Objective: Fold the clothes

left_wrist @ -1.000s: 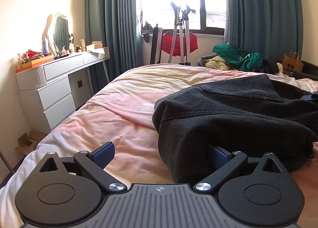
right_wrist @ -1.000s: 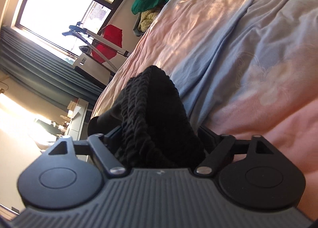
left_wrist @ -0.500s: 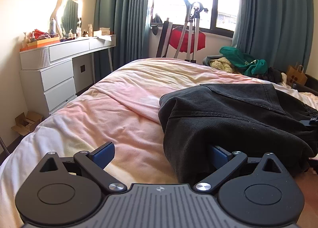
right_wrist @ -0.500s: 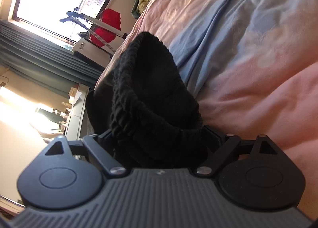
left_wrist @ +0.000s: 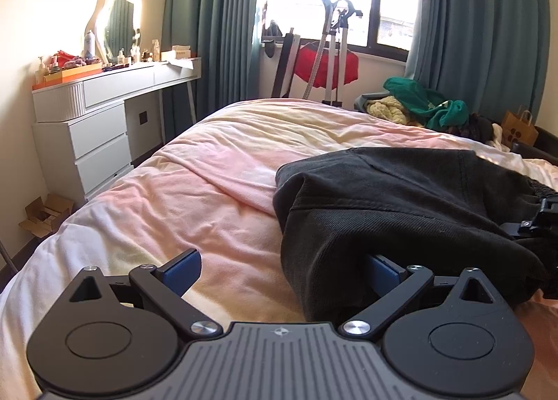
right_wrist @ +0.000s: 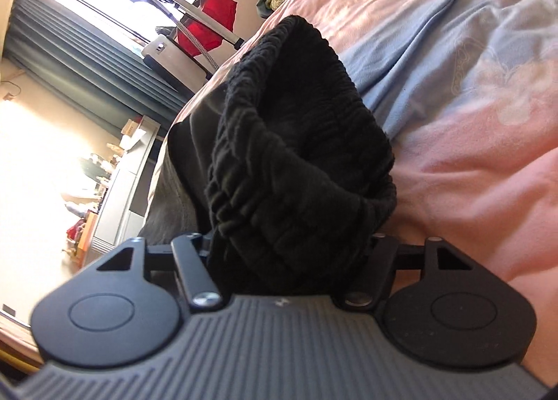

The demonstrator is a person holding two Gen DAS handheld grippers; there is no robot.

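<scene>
- Black trousers (left_wrist: 401, 197) lie bunched on the pink duvet (left_wrist: 216, 197), towards the right side of the bed in the left wrist view; elastic waistband (right_wrist: 279, 142) faces the right wrist cam.
- Left gripper (left_wrist: 279, 271): jaws spread wide, nothing clamped. Left blue pad (left_wrist: 183, 272) sits over bare duvet; right one is tucked under a fold of the trousers, so cloth drapes over it but isn't pinched.
- Right gripper (right_wrist: 289, 250): fingers hidden by fabric, but the linkage looks drawn in around the waistband, so prob. clamped on it; can't see the pads themselves.
- Step in hand, as I read it: get both ends held so the garment can be stretched flat before folding.
- To do it well: slide left gripper further right until the hem edge is btwn both pads, then close; grab only trouser cloth, not duvet underneath.
- Keep tension even btwn the two grips, else the legs twist.
- Containers: brown paper bag (left_wrist: 519, 128) at far right, contents not visible; a cardboard box (left_wrist: 45, 215) on the floor by the white dresser (left_wrist: 101, 128), looks open, contents unclear.
</scene>
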